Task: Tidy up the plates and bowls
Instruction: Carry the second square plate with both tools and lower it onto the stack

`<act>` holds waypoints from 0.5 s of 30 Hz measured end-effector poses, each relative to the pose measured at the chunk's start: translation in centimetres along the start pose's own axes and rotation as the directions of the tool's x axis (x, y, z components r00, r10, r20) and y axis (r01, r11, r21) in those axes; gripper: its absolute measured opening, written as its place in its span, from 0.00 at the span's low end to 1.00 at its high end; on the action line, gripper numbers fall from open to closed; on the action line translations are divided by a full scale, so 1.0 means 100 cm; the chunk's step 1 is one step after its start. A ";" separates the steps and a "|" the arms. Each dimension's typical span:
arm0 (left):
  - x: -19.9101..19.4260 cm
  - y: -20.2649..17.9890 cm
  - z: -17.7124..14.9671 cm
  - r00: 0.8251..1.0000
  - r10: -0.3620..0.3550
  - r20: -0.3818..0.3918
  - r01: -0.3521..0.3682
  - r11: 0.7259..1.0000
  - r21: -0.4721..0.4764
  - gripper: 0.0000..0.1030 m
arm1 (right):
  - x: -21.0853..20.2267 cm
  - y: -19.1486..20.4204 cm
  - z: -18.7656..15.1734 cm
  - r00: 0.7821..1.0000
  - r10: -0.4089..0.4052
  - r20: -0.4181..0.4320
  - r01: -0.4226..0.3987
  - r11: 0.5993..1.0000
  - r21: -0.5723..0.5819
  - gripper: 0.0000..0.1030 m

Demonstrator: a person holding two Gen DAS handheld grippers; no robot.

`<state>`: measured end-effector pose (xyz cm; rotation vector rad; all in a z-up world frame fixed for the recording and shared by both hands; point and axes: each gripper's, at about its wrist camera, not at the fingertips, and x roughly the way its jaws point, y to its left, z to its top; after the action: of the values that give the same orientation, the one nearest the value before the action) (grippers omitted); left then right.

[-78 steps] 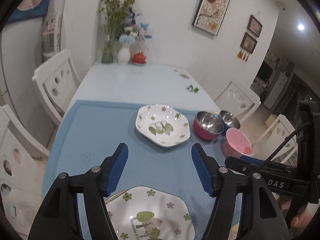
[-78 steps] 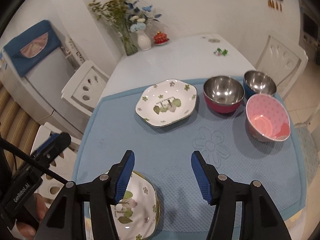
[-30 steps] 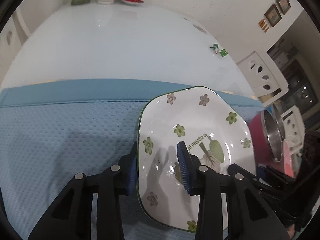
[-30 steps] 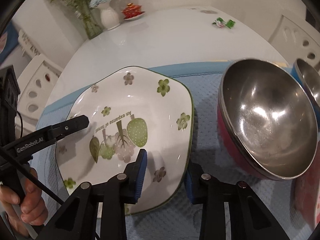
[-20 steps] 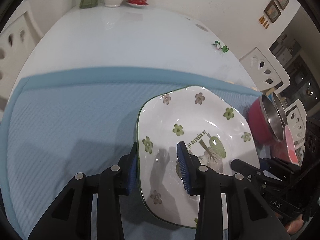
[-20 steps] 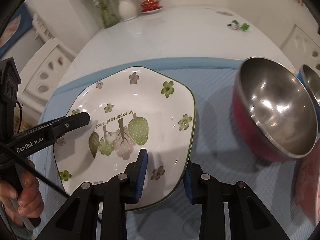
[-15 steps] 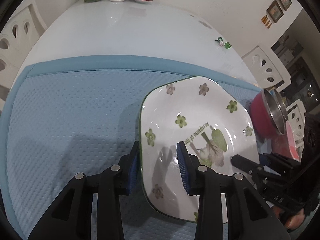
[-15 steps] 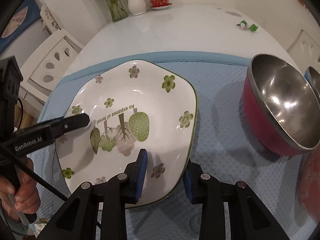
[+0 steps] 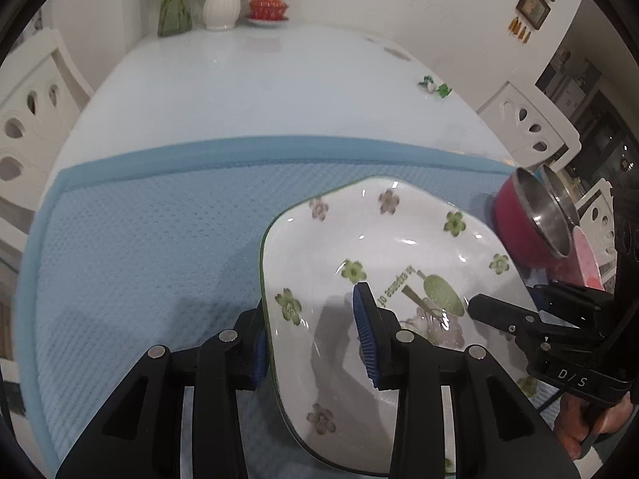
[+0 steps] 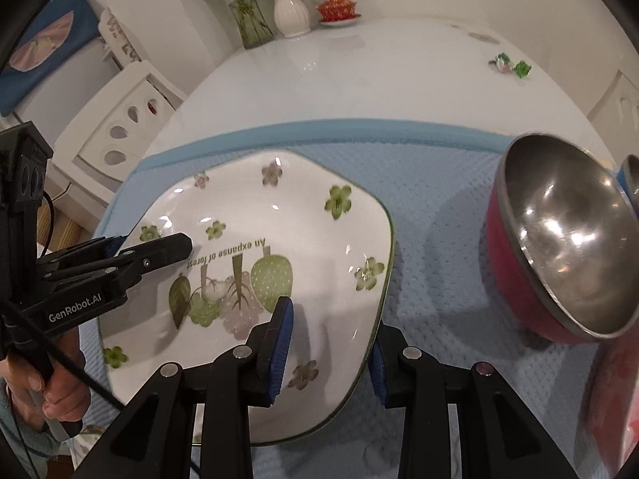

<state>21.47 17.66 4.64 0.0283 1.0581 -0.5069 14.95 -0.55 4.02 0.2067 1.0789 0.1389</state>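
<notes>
Printed upside down on the plate [image 10: 279, 215]: "An expanse of forest". On the left gripper [image 10: 120, 255], in white: "GenRobot.AI". On the right gripper [image 9: 535, 315], only "D/S" readable. In the left wrist view, plate lettering partly hidden.

Plate [image 10: 279, 215]: squarish, white, green-rimmed, flower and tree print; clamped at opposite edges, above blue mat. Red bowl [image 10: 559, 247]: steel-lined, upright on mat, beside the plate. Blue bowl [image 9: 557, 195]: steel-lined, just behind the red. Pink bowl [image 9: 585, 255]: partly hidden.
</notes>
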 end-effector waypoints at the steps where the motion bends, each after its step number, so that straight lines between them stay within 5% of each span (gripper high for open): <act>1: -0.006 -0.001 0.000 1.000 0.003 0.011 -0.003 1.000 -0.001 0.32 | -0.008 0.003 -0.001 1.000 0.003 0.011 -0.003 1.000 -0.011 0.32; 15: -0.128 -0.022 -0.047 0.990 0.026 0.141 -0.022 0.999 -0.029 0.32 | -0.108 0.052 -0.036 0.996 0.031 0.081 -0.024 0.996 -0.084 0.32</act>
<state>11.70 21.84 13.53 -0.0191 0.9247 -0.4660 6.64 2.55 12.84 0.1508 0.9868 0.1978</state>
